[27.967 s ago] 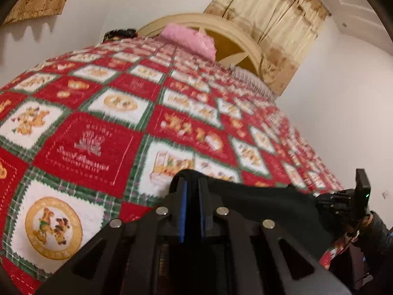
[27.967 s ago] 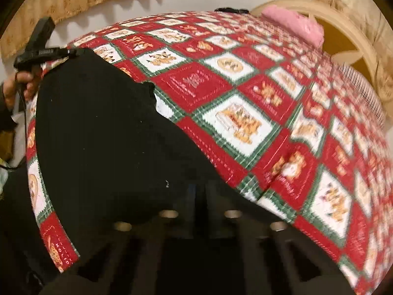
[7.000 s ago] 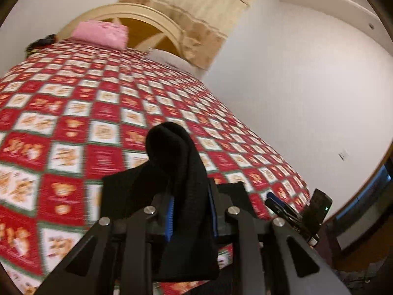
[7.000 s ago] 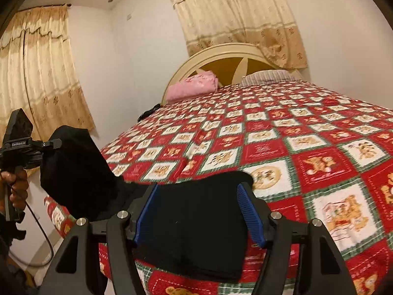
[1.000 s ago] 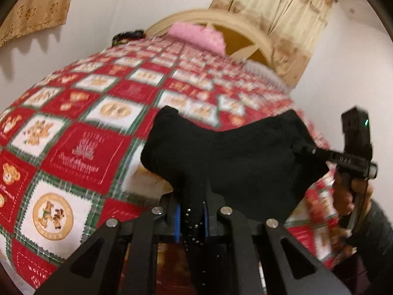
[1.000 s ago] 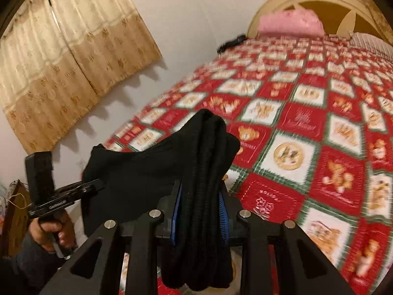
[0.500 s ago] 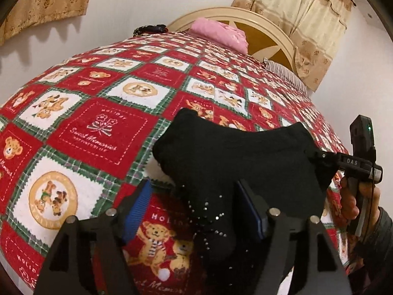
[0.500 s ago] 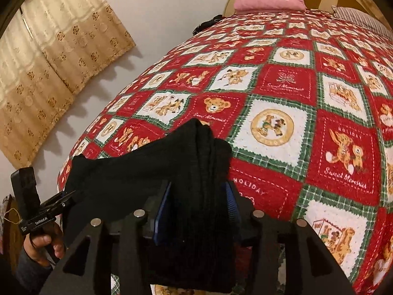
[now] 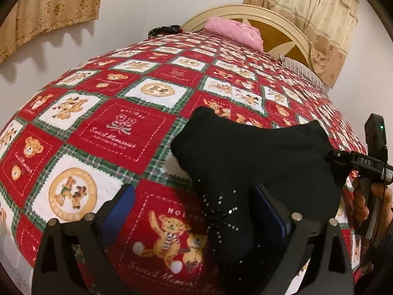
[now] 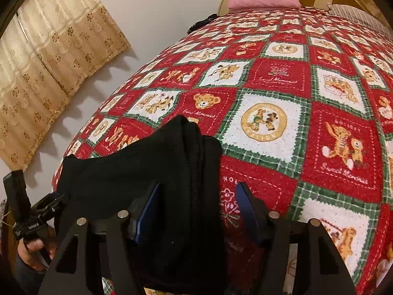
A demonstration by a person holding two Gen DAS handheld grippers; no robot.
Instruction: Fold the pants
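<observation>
The black pants (image 9: 258, 152) lie folded in a thick bundle on the red patchwork quilt (image 9: 122, 132), near the bed's front edge. My left gripper (image 9: 196, 211) has its jaws opening wide. A fold with small shiny studs lies between the blue pads (image 9: 120, 211), close to the right one. In the right wrist view the pants (image 10: 137, 172) lie between the opening jaws of my right gripper (image 10: 197, 211), resting against the left pad, with the right pad apart. Each gripper shows in the other's view at the bundle's far end: the right gripper (image 9: 331, 156) and the left gripper (image 10: 61, 196).
A pink folded cloth (image 9: 233, 32) and a striped pillow (image 9: 302, 68) lie by the cream headboard (image 9: 282, 27). A dark item (image 9: 164, 30) sits at the bed's far left corner. Patterned curtains (image 10: 49, 61) hang on the wall. The quilt (image 10: 270, 78) stretches beyond the pants.
Both grippers were shut on folds of the pants a second ago; their jaws have since spread apart. The bundle has settled lower onto the quilt.
</observation>
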